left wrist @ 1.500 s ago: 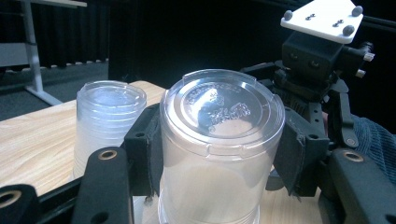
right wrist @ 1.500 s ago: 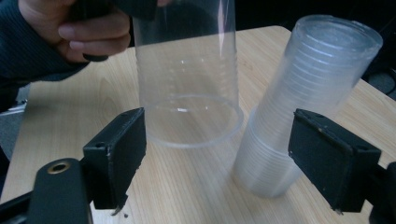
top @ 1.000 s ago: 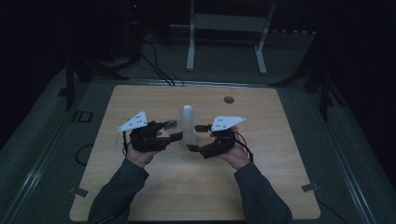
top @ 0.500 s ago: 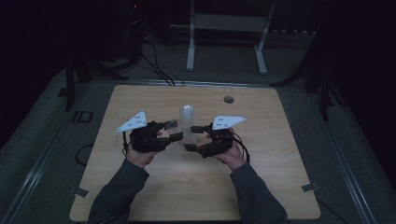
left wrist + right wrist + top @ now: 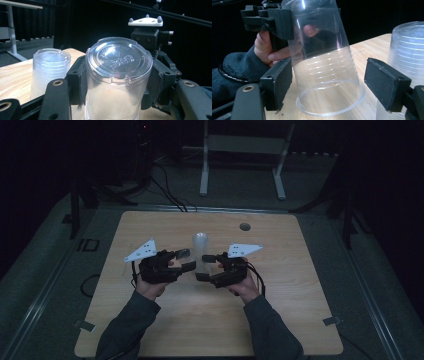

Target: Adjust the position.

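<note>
A clear plastic cup (image 5: 117, 65) hangs upside down just above the wooden table (image 5: 300, 310), its base toward the left gripper's camera. My left gripper (image 5: 189, 260) is shut on its upper part, near the base. My right gripper (image 5: 332, 85) faces it from the other side with the cup's lower half (image 5: 324, 75) between its jaws. Those jaws have just been opening: the left pad (image 5: 278, 83) lies at the cup's wall, while the right pad (image 5: 387, 83) stands clear of it. A stack of similar cups (image 5: 201, 242) stands upside down just behind.
A small round hole (image 5: 244, 226) sits in the tabletop at the back right. Behind the table, a white metal stand (image 5: 242, 145) and cables (image 5: 170, 195) rest on the dark floor. The person's sleeved forearms (image 5: 130, 325) come in from the near edge.
The right gripper has shifted slightly beside the cup. The left hand and the stack stand as before.
</note>
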Tool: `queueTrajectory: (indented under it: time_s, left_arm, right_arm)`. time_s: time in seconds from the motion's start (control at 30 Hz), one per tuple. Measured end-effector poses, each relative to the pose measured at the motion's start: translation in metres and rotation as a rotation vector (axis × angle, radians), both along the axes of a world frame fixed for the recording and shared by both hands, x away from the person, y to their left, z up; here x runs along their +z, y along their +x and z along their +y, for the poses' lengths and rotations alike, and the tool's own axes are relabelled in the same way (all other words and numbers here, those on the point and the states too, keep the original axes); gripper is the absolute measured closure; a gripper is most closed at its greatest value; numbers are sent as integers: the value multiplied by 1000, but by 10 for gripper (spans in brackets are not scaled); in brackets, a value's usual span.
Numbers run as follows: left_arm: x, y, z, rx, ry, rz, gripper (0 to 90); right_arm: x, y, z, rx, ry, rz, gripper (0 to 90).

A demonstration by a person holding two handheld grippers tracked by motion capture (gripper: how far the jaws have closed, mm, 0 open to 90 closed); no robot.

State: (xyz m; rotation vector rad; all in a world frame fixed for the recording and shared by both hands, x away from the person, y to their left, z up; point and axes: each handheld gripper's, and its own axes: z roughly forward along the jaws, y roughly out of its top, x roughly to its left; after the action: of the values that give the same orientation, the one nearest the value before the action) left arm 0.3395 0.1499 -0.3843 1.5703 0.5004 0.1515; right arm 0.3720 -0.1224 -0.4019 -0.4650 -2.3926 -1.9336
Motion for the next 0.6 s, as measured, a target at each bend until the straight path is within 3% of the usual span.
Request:
queueTrajectory:
  time_s: [0.43, 0.6]
  left_arm:
    - [0, 0, -2, -4, -4, 1, 416]
    - [0, 0, -3, -6, -9, 2, 416]
  right_arm:
    - [-2, -1, 6, 15, -3, -1, 172]
    - [-3, -1, 9, 14, -27, -9, 182]
